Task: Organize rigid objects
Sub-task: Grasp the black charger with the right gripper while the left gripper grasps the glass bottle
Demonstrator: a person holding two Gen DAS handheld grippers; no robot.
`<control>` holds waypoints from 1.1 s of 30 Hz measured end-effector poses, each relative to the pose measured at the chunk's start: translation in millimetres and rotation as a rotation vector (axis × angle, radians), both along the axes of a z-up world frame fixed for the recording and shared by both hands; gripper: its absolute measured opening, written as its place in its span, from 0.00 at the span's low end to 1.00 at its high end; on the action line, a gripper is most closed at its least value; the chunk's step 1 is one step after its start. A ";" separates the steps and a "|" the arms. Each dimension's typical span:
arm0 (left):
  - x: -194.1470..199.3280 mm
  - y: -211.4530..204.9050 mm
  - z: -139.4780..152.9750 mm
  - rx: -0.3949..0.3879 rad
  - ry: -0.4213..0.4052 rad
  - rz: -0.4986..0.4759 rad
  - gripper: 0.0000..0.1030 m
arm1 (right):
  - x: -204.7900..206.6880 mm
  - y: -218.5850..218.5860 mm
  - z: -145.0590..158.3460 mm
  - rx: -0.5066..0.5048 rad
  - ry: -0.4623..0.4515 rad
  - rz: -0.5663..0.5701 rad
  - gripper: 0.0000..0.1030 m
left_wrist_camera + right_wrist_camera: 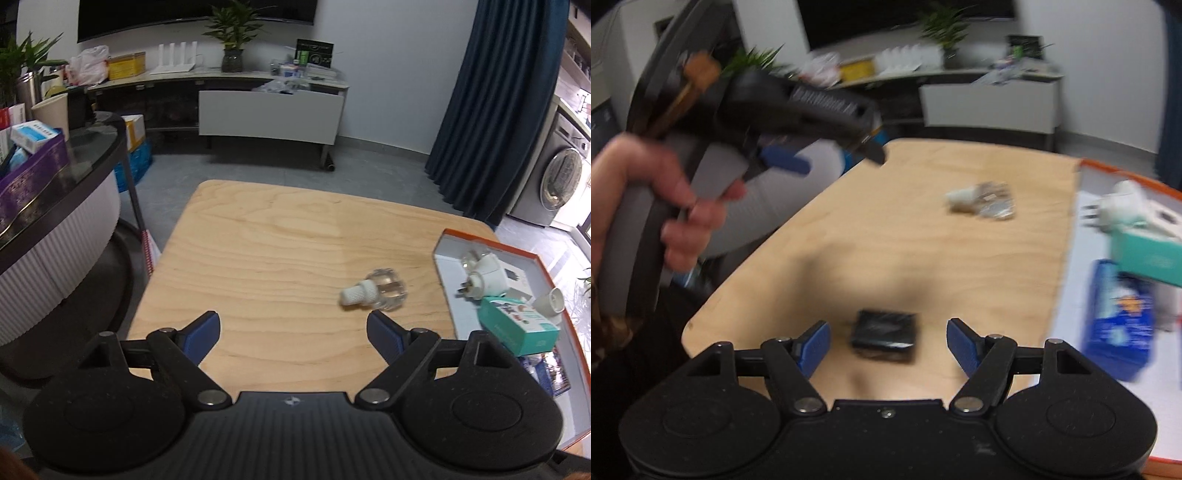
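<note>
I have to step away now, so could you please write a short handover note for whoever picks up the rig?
Left tongs: open, empty, above the wooden table.
Right tongs: open, empty, with a small black box on the table between the fingers.
Done: white plug-in device, teal box and blue packet lie in the orange-rimmed tray.
Left: the black box and the clear bottle with a white cap, lying on its side on the table, go into the tray.

Dim indoor light, right-wrist motion blur
</note>
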State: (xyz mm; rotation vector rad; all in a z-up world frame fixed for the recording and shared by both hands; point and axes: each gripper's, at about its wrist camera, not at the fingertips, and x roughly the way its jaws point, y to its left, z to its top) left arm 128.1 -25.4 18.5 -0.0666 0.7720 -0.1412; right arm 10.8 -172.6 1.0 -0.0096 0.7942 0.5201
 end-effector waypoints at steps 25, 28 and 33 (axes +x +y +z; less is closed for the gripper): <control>53.9 -59.2 -48.7 0.064 -0.096 -0.343 1.00 | 5.0 14.5 -20.8 -0.042 -0.029 -0.106 0.71; 71.8 -75.0 -63.7 0.149 -0.116 -0.505 1.00 | 1.6 4.2 -15.1 -0.012 -0.031 -0.114 0.71; 94.1 -80.7 -83.8 0.210 -0.145 -0.646 0.98 | -6.3 -10.2 -0.7 0.020 -0.053 -0.134 0.71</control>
